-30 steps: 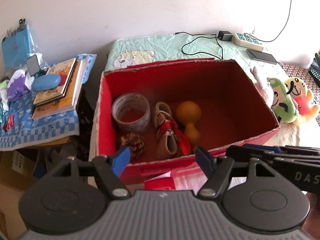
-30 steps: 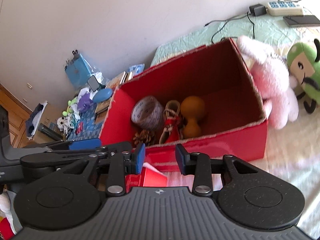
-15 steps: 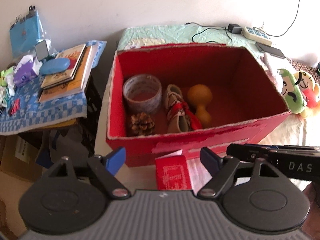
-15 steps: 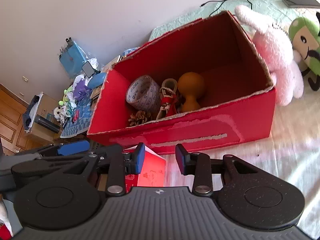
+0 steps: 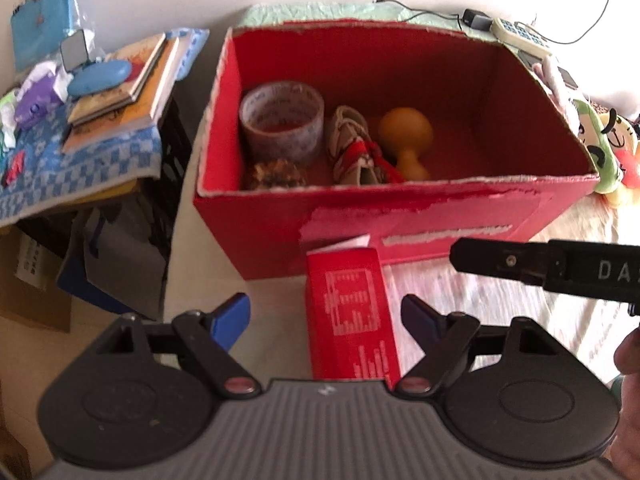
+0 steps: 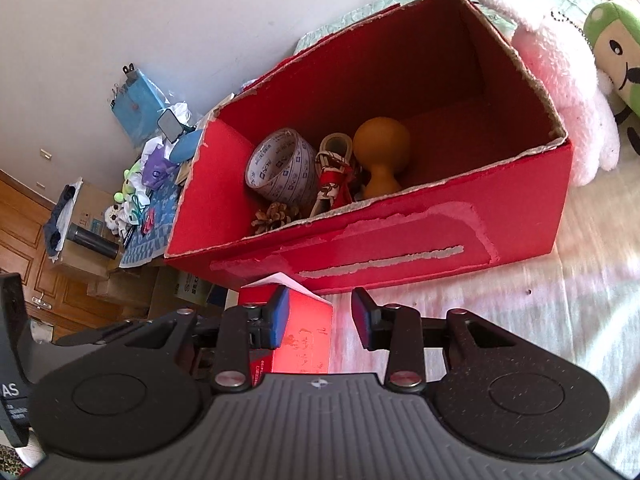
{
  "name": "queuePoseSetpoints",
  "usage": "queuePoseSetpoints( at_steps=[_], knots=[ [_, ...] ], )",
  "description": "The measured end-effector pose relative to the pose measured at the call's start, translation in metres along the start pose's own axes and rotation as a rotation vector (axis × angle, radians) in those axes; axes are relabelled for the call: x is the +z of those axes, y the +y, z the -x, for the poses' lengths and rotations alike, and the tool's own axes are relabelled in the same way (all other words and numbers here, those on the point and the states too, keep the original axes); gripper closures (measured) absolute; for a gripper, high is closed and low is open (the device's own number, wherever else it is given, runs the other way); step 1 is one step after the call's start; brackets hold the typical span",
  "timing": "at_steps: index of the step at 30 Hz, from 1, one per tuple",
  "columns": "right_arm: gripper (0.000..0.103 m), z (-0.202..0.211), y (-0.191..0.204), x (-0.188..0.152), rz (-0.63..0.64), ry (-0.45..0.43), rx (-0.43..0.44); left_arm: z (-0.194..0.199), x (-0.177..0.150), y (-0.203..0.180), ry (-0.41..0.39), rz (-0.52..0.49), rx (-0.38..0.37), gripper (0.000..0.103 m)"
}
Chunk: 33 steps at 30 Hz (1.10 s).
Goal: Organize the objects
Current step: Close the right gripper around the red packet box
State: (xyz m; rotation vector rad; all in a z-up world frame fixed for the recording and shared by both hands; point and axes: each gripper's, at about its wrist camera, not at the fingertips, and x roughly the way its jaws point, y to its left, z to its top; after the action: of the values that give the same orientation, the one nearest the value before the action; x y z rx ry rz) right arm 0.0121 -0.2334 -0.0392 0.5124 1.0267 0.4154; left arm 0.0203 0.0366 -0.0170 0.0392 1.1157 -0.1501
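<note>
A red cardboard box (image 5: 260, 232) (image 6: 400, 240) stands open on the bed. Inside it are a tape roll (image 5: 282, 120) (image 6: 280, 168), a pine cone (image 5: 276, 174) (image 6: 276, 216), a small woven shoe (image 5: 354, 152) (image 6: 334, 172) and a brown gourd-shaped piece (image 5: 406, 136) (image 6: 380, 152). A small red carton (image 5: 348, 312) (image 6: 304, 340) lies on the bed just before the box's front wall. My left gripper (image 5: 324, 316) hangs over it, open wide, the carton between its blue tips and untouched. My right gripper (image 6: 320, 316) is open a narrower gap, close beside the carton, its jaws holding nothing.
A side table with a blue checked cloth (image 5: 100, 168) and stacked books (image 5: 120, 92) stands left of the box. A pink plush (image 6: 560, 80) and a green plush (image 6: 616, 48) lean at the box's right end. A power strip (image 5: 520, 34) and cables lie behind.
The left view has drawn back and sunk from over the box to its front; the small red carton now lies between its wider jaws. The right view has tilted down slightly.
</note>
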Motion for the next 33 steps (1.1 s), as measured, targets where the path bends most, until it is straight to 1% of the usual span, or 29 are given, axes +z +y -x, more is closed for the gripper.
queuePoseSetpoints(
  at_steps=[4,8,12,14,16,18,19,23,26,28,30,33],
  knots=[
    [0.065,-0.003,-0.002,-0.001,-0.006,0.016,0.007,-0.006,-0.004,0.001,0.027,0.005,-0.049,0.020],
    [0.065,-0.006,-0.002,-0.002,-0.006,0.031,0.017,-0.010,-0.007,-0.002,0.064,0.010,-0.140,0.020],
    [0.065,-0.007,-0.004,-0.003,-0.016,0.038,0.014,-0.016,-0.011,-0.007,0.095,0.015,-0.213,0.021],
    [0.065,-0.006,-0.006,-0.004,-0.020,0.038,0.009,-0.017,-0.012,-0.011,0.098,0.007,-0.241,0.020],
    [0.065,-0.005,-0.008,-0.004,-0.026,0.036,0.000,-0.016,-0.012,-0.016,0.100,-0.003,-0.285,0.020],
    [0.064,-0.004,-0.011,-0.004,-0.032,0.034,-0.013,-0.016,-0.011,-0.023,0.101,-0.027,-0.329,0.020],
    [0.064,-0.004,-0.013,-0.004,-0.035,0.032,-0.019,-0.017,-0.012,-0.027,0.104,-0.040,-0.340,0.020],
    [0.064,-0.003,-0.023,-0.006,-0.059,0.038,-0.052,-0.024,-0.013,-0.036,0.120,-0.071,-0.314,0.020],
    [0.064,-0.003,-0.030,-0.008,-0.068,0.039,-0.078,-0.030,-0.013,-0.032,0.130,-0.072,-0.274,0.020],
    [0.061,-0.003,-0.035,-0.009,-0.072,0.046,-0.094,-0.035,-0.012,-0.030,0.138,-0.079,-0.255,0.020],
    [0.060,-0.006,-0.040,-0.011,-0.090,0.070,-0.087,-0.043,-0.014,-0.027,0.163,-0.074,-0.257,0.020],
    [0.059,-0.013,-0.042,-0.013,-0.104,0.099,-0.083,-0.052,-0.016,-0.025,0.205,-0.063,-0.280,0.020]
  ],
)
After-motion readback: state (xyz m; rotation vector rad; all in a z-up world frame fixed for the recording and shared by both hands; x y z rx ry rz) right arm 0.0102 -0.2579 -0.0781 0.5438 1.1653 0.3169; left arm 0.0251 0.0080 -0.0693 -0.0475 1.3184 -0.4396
